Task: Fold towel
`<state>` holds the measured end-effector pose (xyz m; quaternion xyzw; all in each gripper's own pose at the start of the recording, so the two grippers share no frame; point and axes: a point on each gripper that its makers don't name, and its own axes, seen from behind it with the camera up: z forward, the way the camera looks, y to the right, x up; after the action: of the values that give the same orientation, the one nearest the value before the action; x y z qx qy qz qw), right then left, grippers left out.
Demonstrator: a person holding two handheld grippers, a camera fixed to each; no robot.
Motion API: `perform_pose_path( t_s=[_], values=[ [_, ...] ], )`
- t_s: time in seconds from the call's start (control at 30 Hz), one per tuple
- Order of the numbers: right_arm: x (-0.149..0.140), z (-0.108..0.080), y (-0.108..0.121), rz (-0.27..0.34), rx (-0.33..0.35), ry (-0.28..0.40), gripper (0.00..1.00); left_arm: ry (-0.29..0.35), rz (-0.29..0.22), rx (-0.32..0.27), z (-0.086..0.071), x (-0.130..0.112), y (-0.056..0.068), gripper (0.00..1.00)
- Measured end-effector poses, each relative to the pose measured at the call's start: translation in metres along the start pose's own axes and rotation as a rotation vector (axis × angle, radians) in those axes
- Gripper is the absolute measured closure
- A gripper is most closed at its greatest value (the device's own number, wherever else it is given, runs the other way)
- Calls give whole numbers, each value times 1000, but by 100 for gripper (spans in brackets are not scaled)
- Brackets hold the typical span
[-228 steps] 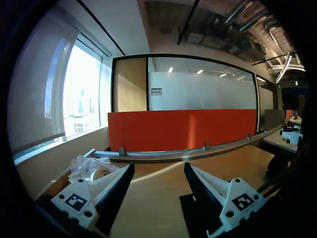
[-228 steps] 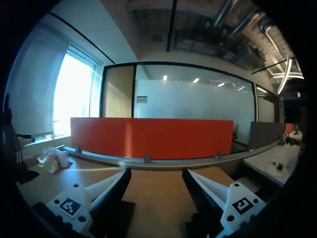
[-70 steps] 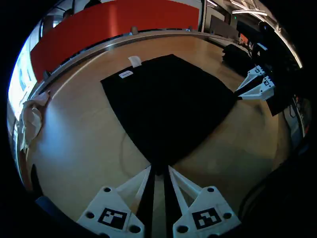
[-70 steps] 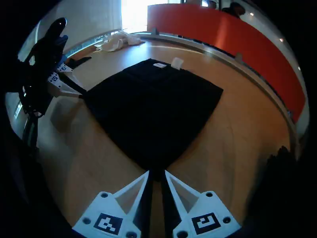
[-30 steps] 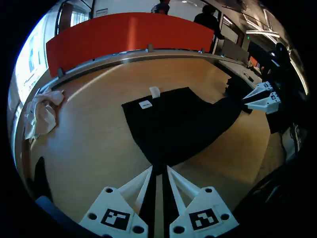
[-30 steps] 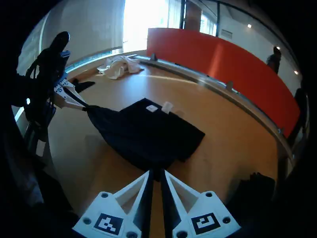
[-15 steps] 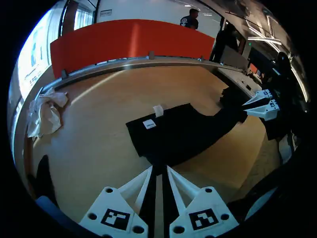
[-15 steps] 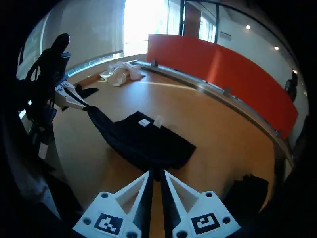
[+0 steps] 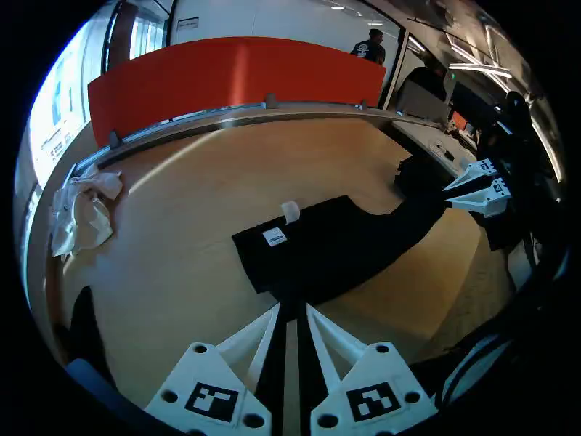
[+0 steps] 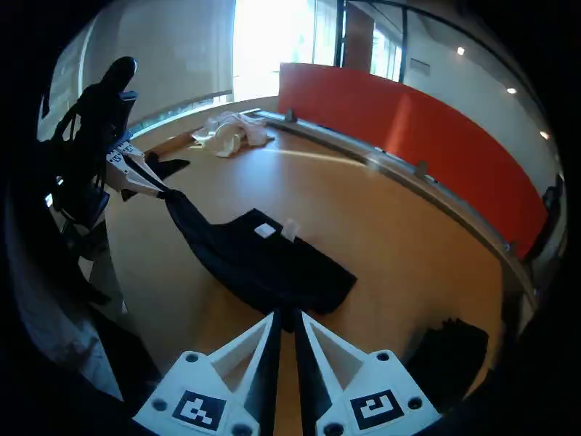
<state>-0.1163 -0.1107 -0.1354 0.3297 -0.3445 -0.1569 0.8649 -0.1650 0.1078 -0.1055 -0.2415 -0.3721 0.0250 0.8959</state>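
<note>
While both near corners of the black towel [image 9: 327,243] are held up off the table [image 9: 189,189], its far part lies flat on the wood, with two small white tags [image 9: 274,236] at the far edge.

Left gripper view: left gripper [image 9: 292,309] at bottom centre. Its fingers are drawn almost together, and one towel corner is pinched between the tips. From there the cloth runs forward and to the right. Its other raised corner ends at the right gripper [image 9: 452,196], seen far off at the right edge.

Right gripper view: this gripper's fingers are likewise pressed close, nipping a towel corner at the tips. The left gripper appears at upper left, held by a dark-sleeved arm, with the cloth drawn up to it in a narrow taut strip. Between the two held corners the near edge sags down toward the table.

Surroundings:
- An orange partition [image 9: 232,73] stands along the table's far rail.
- A crumpled white cloth [image 9: 80,214] lies near the table's left end, well apart from the towel.
- A dark bundle [image 10: 443,356] sits on the table to the right.
- A person [image 9: 374,47] stands beyond the partition.
</note>
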Motion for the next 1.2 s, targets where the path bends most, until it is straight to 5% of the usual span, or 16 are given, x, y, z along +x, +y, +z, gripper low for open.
perform_pose_path(
  t_s=[0.4,1.2],
  values=[
    [-4,10,7,-5,-2,-23,87,-2,-7,14,16,6,-5,91],
    [-21,101,63,50,-14,-115,87,-68,-33,53,109,10,-47,91]
  ],
)
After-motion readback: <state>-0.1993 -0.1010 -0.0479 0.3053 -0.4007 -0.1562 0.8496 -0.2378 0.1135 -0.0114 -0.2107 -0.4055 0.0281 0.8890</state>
